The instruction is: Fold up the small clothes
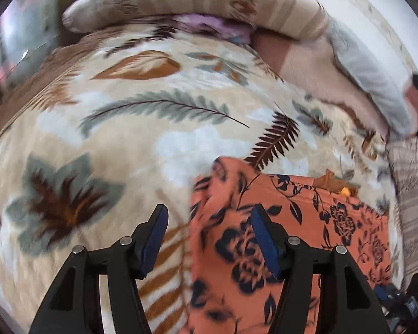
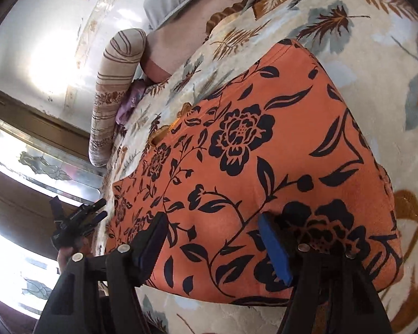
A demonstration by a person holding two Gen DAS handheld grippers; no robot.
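- On a bed covered by a leaf-print blanket [image 2: 376, 89] lies an orange garment [image 2: 264, 167] with dark flowers, spread out as a smooth, roughly rectangular shape.
- Judging by its straight edges it may be partly folded, though I cannot tell how many folds are done.
- Over the garment's near edge hangs the right gripper [image 2: 213, 239], fingers apart, holding nothing.
- At its side hovers the left gripper [image 1: 209, 236], fingers apart too and empty.
- A striped pillow [image 1: 197, 2] lies at the bed's far end.

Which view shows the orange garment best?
Right wrist: the garment fills the frame, sharp, nearly all its outline visible on the blanket. Left wrist shows only part of it, blurred and cut off below.
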